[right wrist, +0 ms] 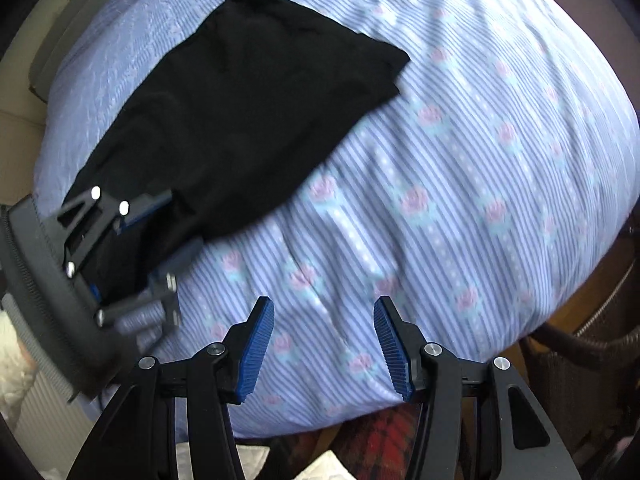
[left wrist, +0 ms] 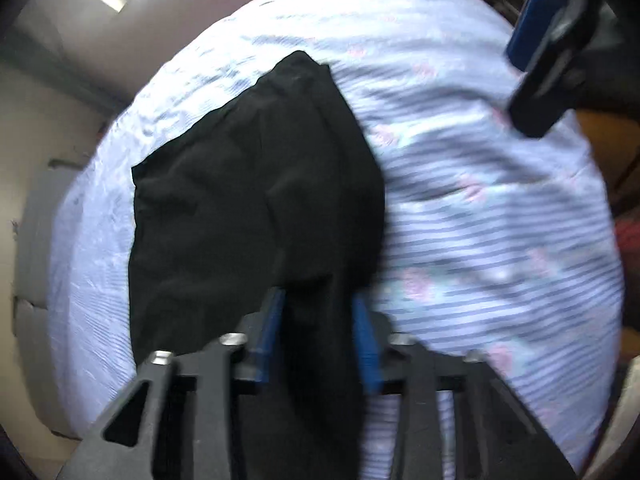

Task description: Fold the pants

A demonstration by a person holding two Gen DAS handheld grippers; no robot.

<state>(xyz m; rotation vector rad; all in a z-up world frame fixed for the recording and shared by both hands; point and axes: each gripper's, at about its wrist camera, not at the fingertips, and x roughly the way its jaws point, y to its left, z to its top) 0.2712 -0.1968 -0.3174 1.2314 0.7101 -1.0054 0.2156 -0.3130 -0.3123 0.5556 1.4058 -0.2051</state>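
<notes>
- Closest to the lens is the left gripper (left wrist: 318, 336), with its blue fingers (left wrist: 270, 336) either side of a bunched bit of black cloth. It looks like a pinch, but the frame is blurry and there's a visible gap, so I honestly can't tell if they're clamped on it or just straddling it.
- Biggest thing in view is the bed (right wrist: 460, 184), covered in a blue striped sheet with little pink flowers, a bit rumpled.
- The pants (right wrist: 248, 92) lie on the far-left part of the bed, black, already folded into a rough rectangle, with the near end running into the left gripper.
- The right gripper (right wrist: 324, 344) hovers over bare sheet well apart from the pants, fingers spread wide, holding nothing.
- My guess at the step: carrying the near end over onto the rest for another fold.
- To do it well, get a firm hold on all layers, lift only enough to clear the sheet, and line the edge up with the far hem before letting go.
- The free right gripper could pin the fold line so the stack doesn't slide.
</notes>
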